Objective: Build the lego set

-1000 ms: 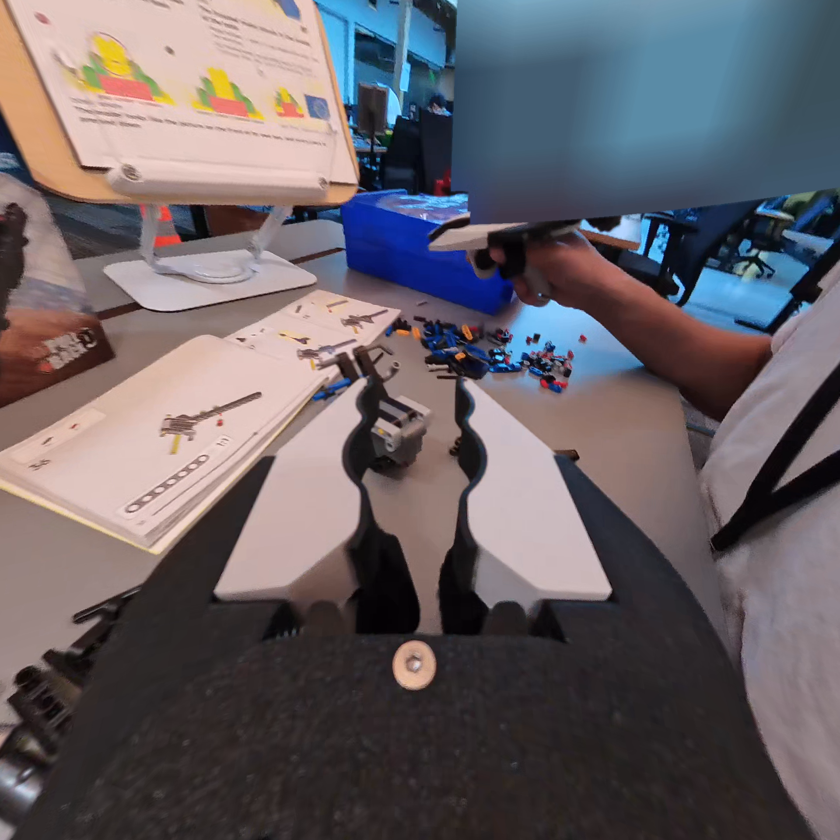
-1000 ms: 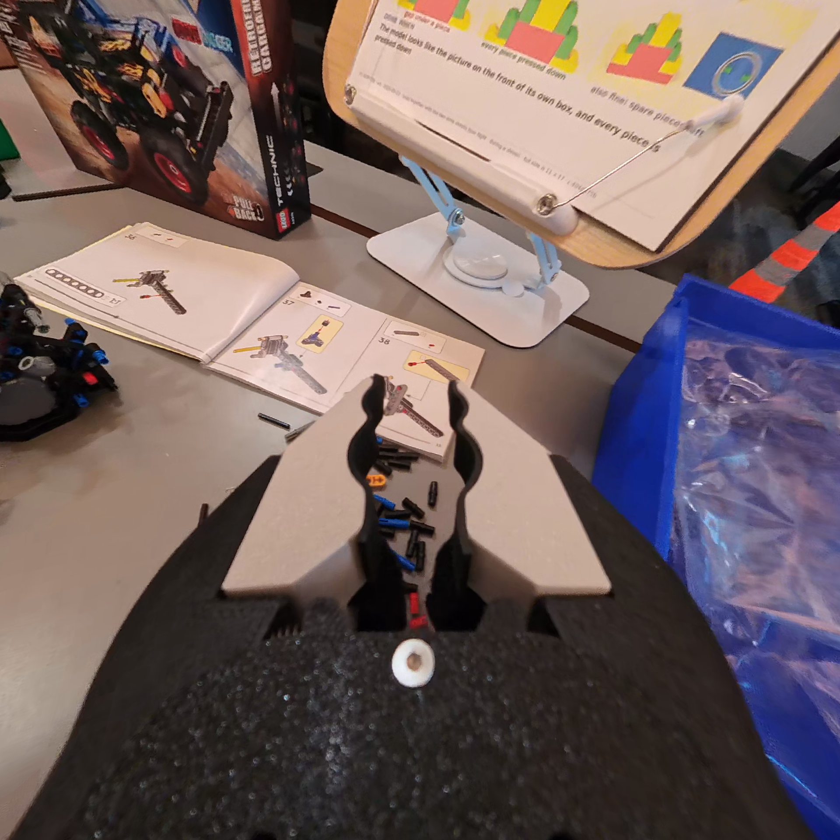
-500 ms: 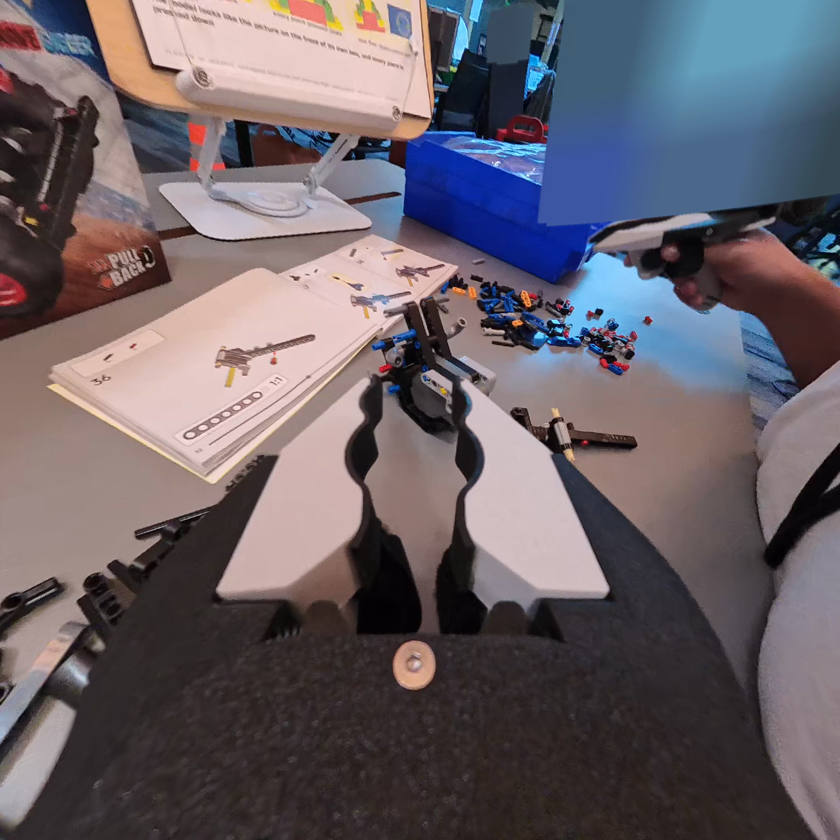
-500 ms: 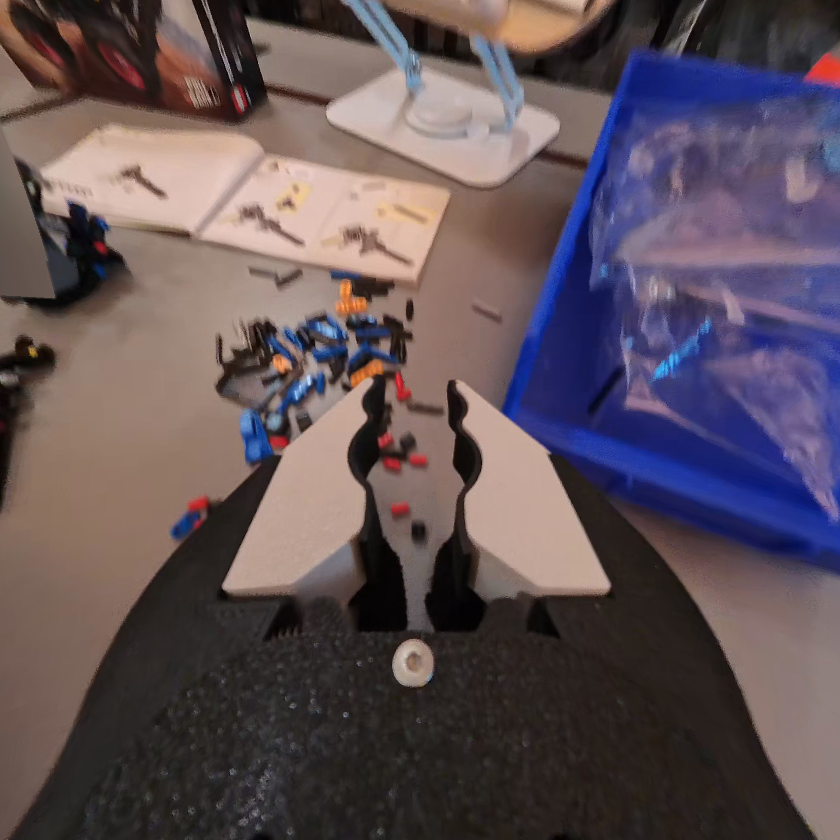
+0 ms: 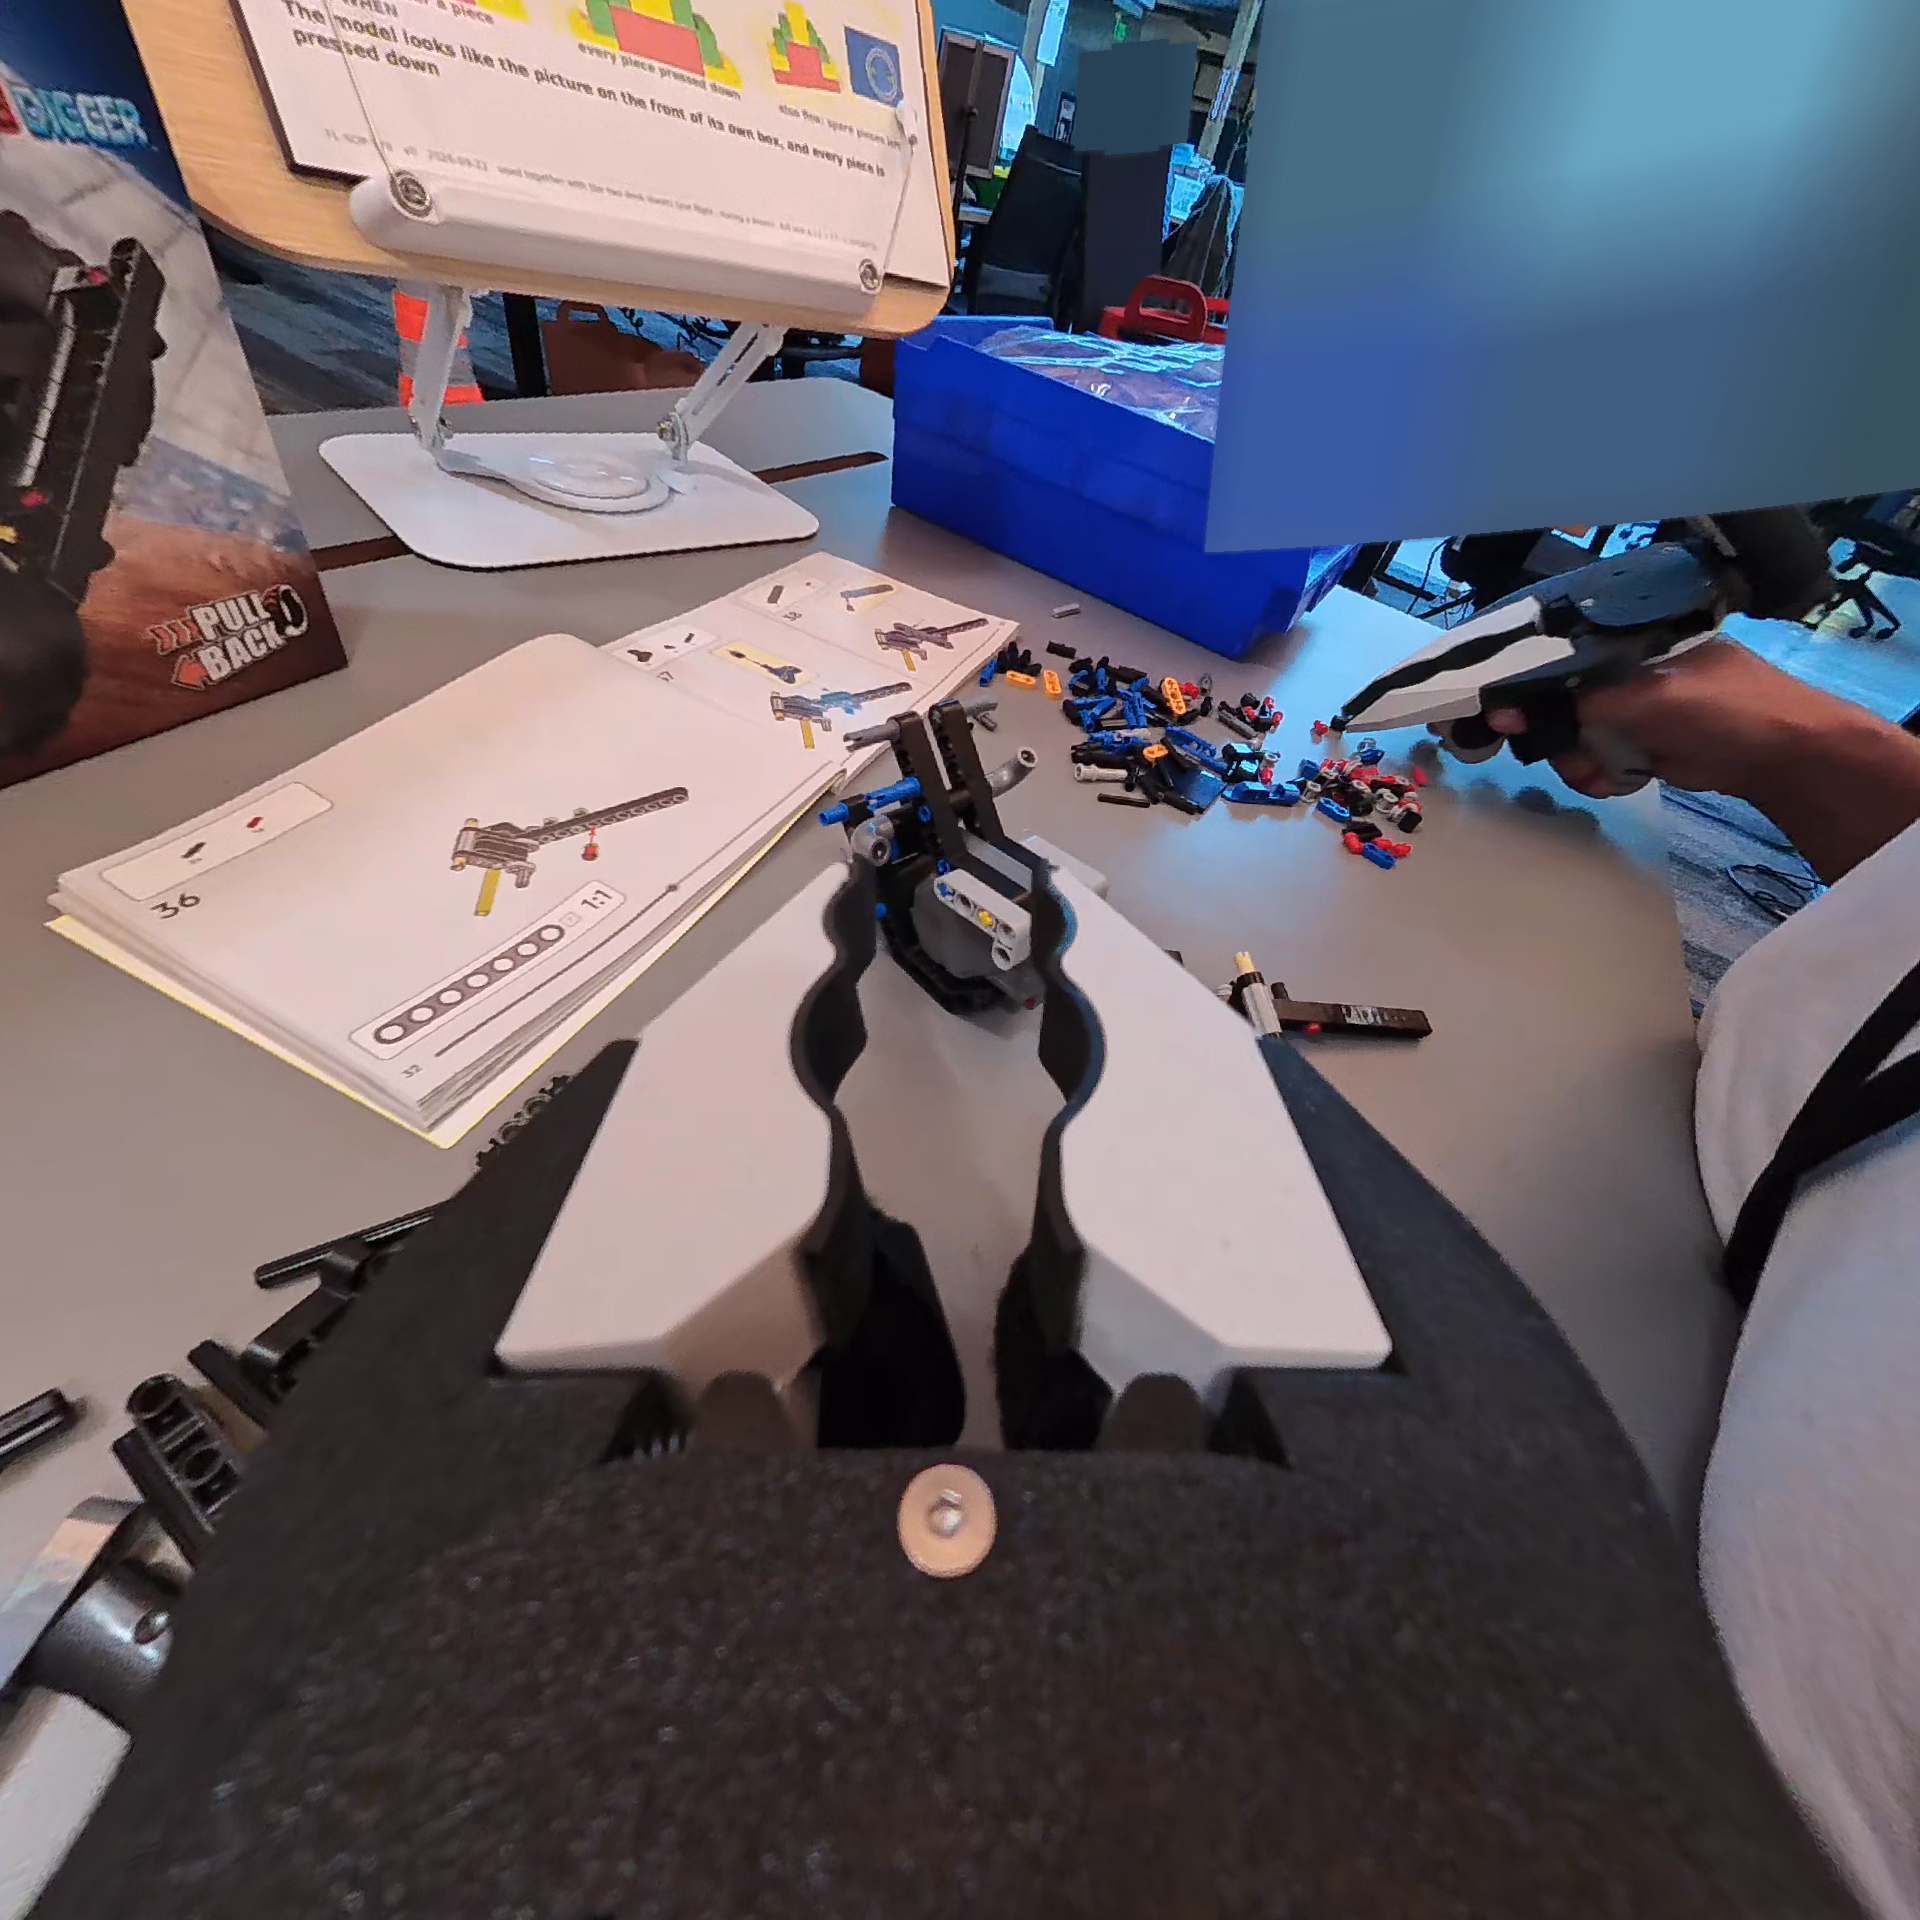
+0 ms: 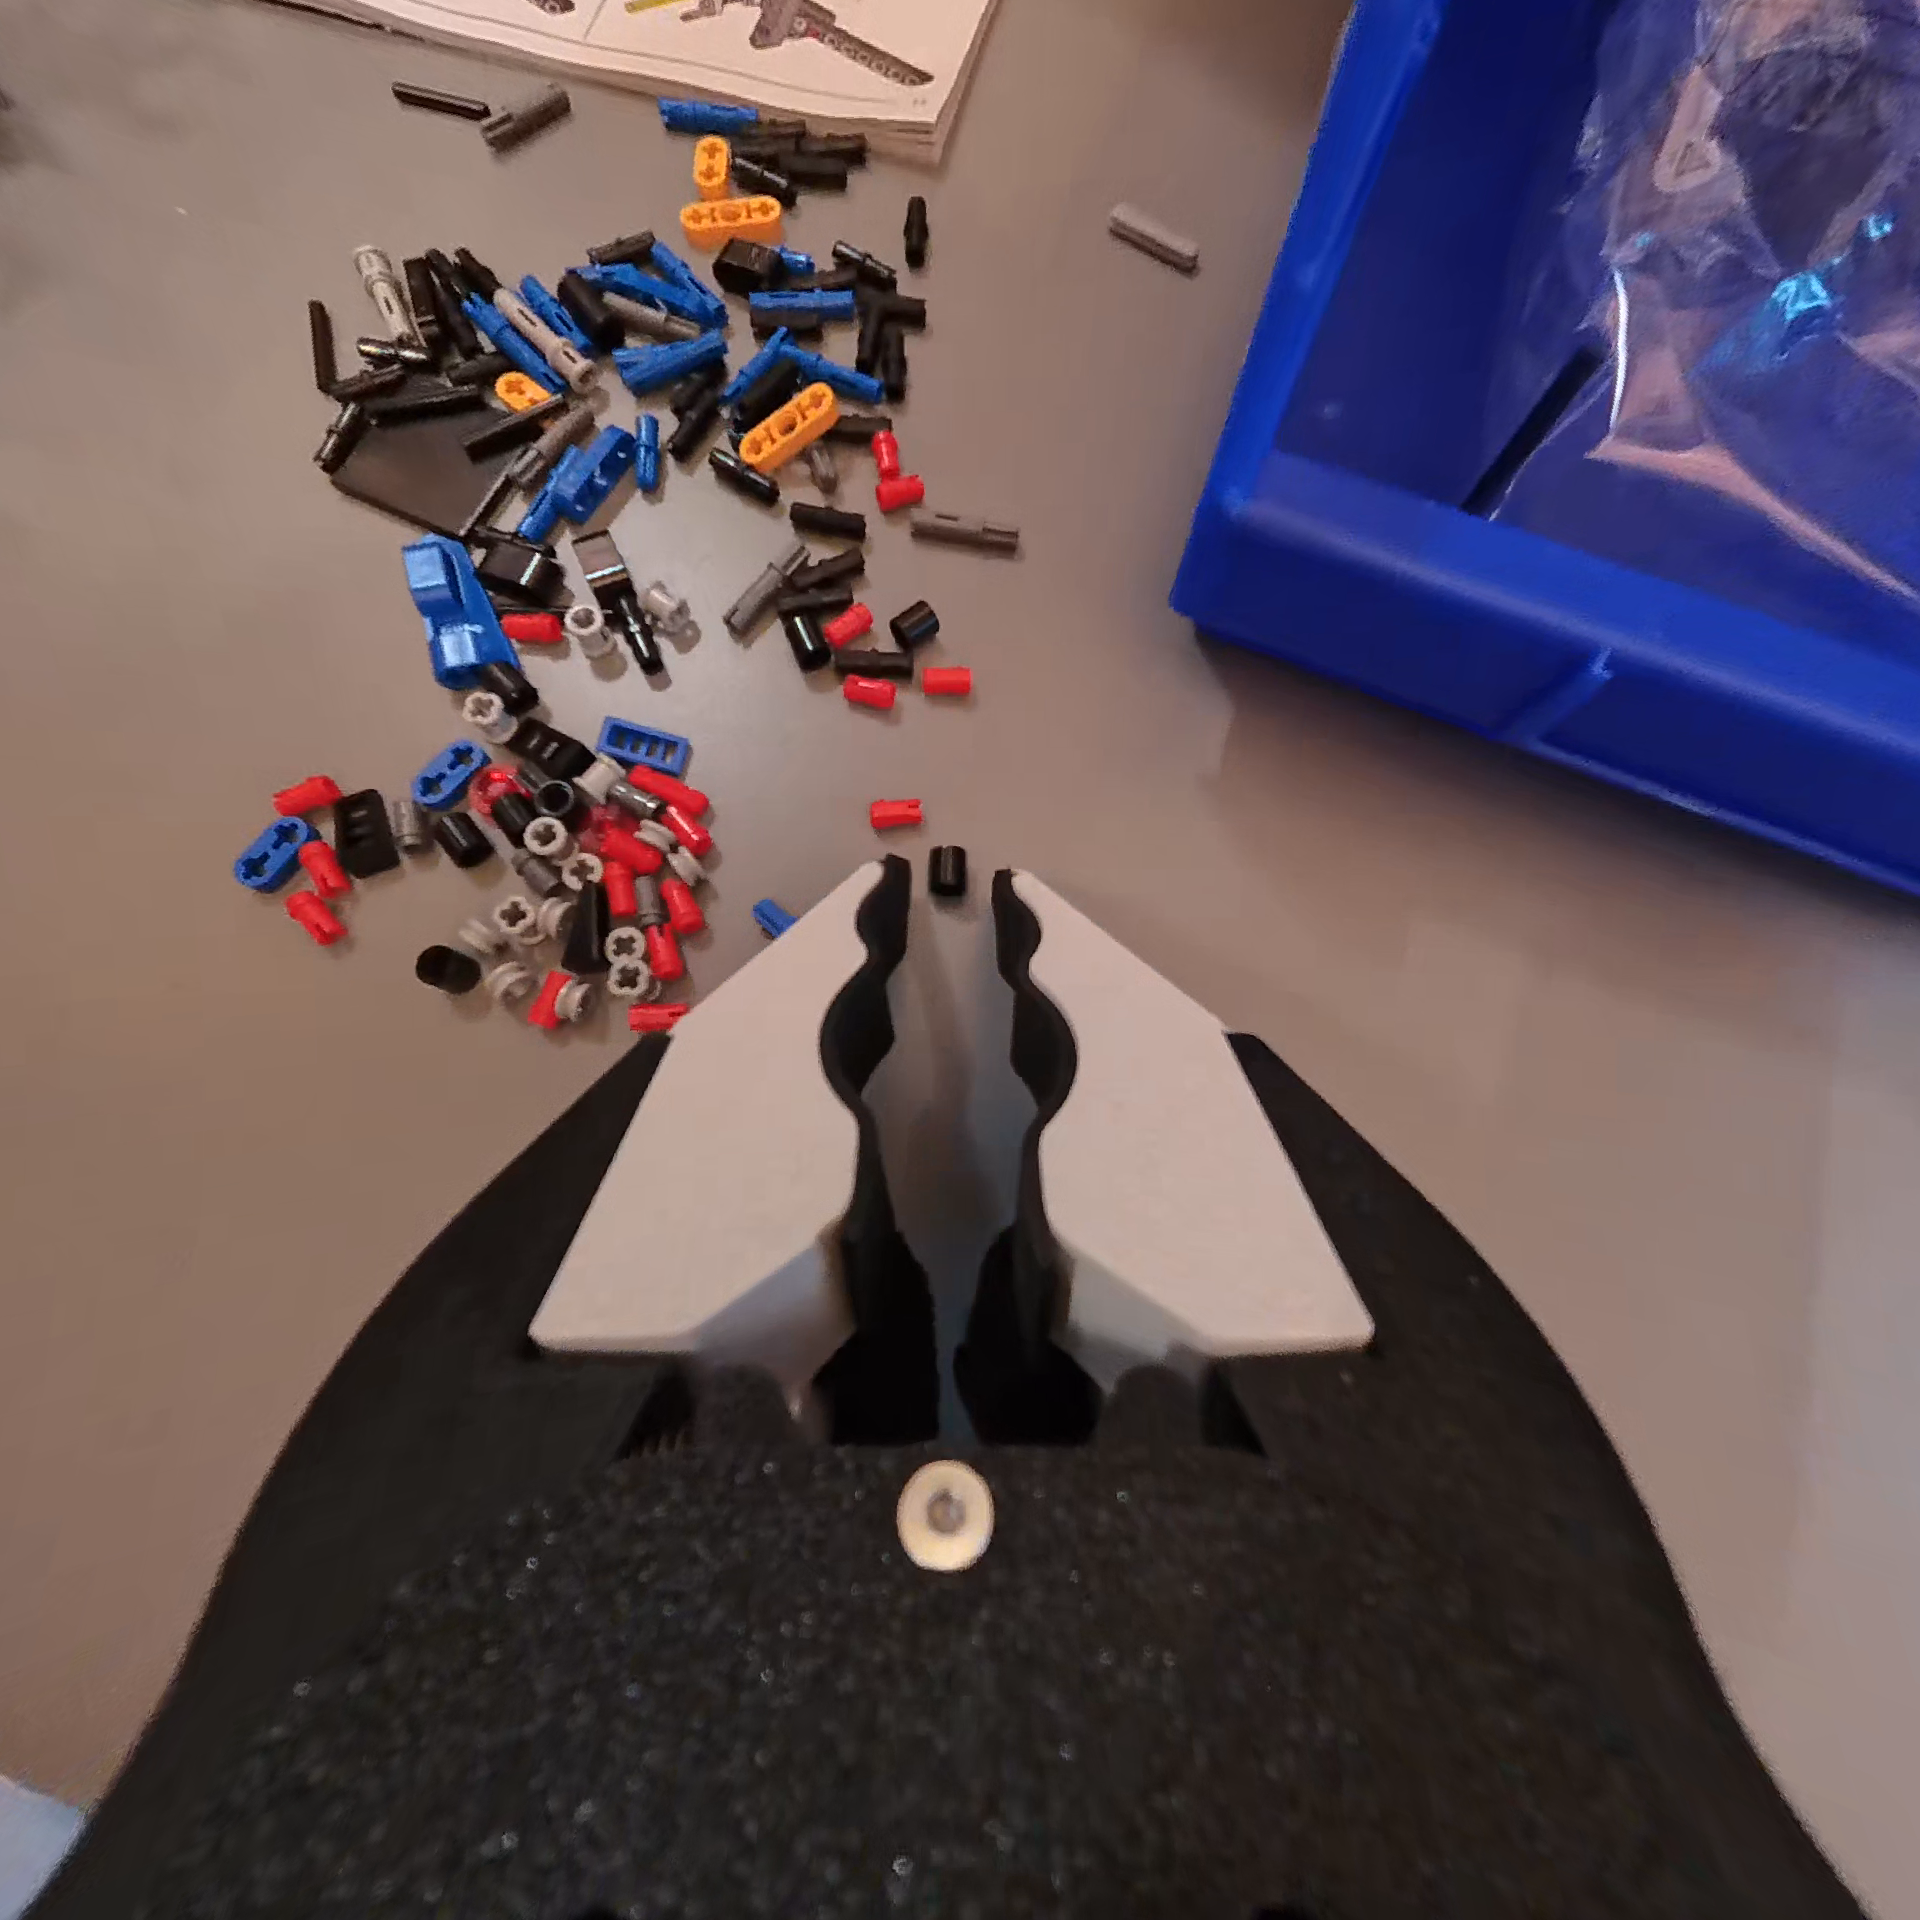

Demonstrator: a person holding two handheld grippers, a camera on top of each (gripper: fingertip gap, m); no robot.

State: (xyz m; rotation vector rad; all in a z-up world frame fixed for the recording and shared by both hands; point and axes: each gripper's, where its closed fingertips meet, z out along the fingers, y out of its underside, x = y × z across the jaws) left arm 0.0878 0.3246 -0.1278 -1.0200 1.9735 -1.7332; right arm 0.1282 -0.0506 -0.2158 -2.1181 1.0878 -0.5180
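Both grippers [image 5: 945, 914] [image 6: 943, 878] lower than before.

On the counter [image 5: 1455, 1143], the loose pieces [image 6: 623, 520] lie between the open booklet [image 5: 468, 883] on the left and the bin [image 6: 1558, 582] on the right; the document stand [image 5: 561, 499] is behind the booklet.

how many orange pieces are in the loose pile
4. Two orange pieces lie close together near the booklet; one left of centre; one mid-pile. Others may be buried.
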